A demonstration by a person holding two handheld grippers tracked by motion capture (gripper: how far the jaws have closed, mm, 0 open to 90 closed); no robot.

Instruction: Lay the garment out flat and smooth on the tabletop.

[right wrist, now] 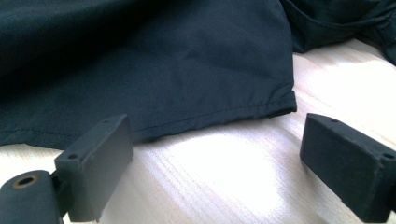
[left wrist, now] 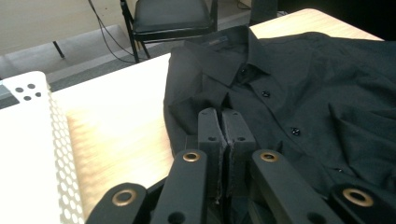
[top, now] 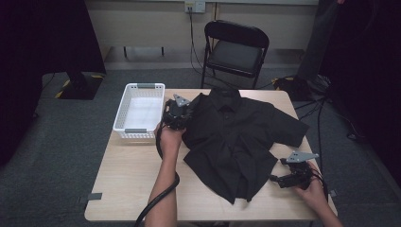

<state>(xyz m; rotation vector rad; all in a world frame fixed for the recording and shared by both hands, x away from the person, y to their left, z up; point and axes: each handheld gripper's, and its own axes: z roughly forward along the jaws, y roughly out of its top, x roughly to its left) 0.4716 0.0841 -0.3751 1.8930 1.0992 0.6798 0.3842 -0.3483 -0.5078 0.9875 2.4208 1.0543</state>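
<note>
Left claw (left wrist: 226, 122) pinched shut on shirt (top: 236, 137) sleeve fold; right claw (right wrist: 215, 158) wide open, empty. Risk: thin fabric slips free when pulled.

Shirt (right wrist: 154, 60) body beyond right gripper view's top edge

A pale wooden counter (top: 132, 184) stands on grey carpet. A black shirt (top: 236, 142) lies spread on it, collar toward the far edge, hem rumpled toward the near edge, one sleeve reaching the right side. A white perforated basket (top: 139, 113) sits at the far left corner, just beside the shirt's other sleeve; it looks to overhang the left edge slightly, though the angle makes that hard to judge.
</note>
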